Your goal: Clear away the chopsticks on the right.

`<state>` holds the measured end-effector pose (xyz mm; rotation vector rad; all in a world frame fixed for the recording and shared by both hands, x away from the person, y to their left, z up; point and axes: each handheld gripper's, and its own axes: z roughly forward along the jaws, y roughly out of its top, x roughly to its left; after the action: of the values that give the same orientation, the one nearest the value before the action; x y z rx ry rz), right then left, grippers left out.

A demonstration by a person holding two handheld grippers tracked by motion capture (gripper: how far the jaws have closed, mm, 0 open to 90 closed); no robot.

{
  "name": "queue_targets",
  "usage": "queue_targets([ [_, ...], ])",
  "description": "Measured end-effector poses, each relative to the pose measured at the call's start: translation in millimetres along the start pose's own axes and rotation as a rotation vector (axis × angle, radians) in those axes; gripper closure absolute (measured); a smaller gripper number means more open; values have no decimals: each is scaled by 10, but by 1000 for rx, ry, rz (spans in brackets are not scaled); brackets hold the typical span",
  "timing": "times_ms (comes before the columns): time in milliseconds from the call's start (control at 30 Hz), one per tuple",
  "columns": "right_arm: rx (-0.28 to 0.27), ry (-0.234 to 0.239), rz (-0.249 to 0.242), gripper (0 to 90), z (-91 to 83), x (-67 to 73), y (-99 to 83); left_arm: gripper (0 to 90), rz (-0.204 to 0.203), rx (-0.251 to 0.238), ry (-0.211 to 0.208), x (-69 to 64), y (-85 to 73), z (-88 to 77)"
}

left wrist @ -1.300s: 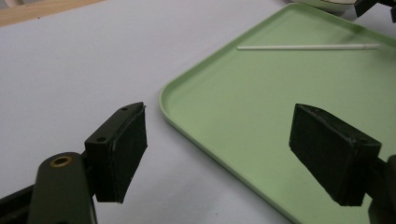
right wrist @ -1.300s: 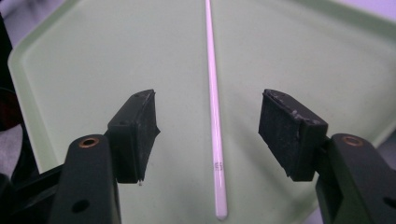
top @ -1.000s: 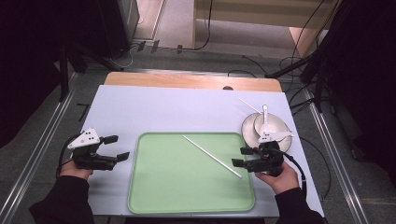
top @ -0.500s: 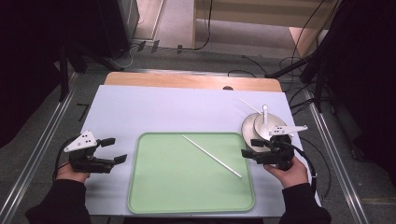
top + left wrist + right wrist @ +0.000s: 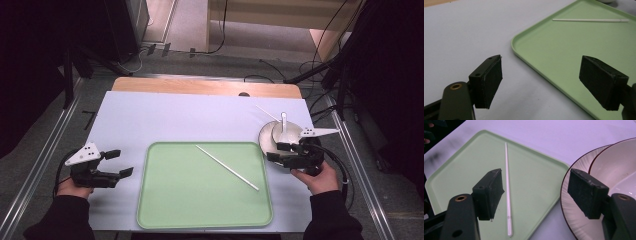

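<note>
A pale green tray [image 5: 190,205] lies at the front middle of the white-covered table. On it a thin white chopstick [image 5: 227,167] lies slantwise, also seen in the left gripper view [image 5: 590,20] and the right gripper view [image 5: 507,187]. My left gripper [image 5: 120,163] is open over the bare tabletop just left of the tray [image 5: 564,50], with nothing between its jaws [image 5: 546,82]. My right gripper [image 5: 276,151] is open at the tray's right edge, beside a white plate [image 5: 266,136]. Its jaws [image 5: 537,192] span the tray corner [image 5: 461,175] and the plate rim [image 5: 574,202].
The plate holds a white bowl [image 5: 292,131] with a white spoon [image 5: 284,122] in it. A second white chopstick [image 5: 267,113] lies on the table behind the plate. A bare wooden strip [image 5: 205,86] runs along the table's far edge. Cables trail on the floor around the table.
My right gripper has moved right, off the tray and up to the plate. My left gripper has drifted slightly toward the person. Both stay open.
</note>
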<state>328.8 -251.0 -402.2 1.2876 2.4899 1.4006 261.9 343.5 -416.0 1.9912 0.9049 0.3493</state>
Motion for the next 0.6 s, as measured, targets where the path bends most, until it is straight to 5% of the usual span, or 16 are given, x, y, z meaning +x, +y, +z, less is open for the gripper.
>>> queue_targets([
  [200, 1, -6, -22, 287, -19, -22, 41, 187, -2, 0, 0, -1, -3, 1],
  [600, -9, -36, 16, 280, -133, -240, 259, 187, 2, 4, 3, -4, -5, 2],
])
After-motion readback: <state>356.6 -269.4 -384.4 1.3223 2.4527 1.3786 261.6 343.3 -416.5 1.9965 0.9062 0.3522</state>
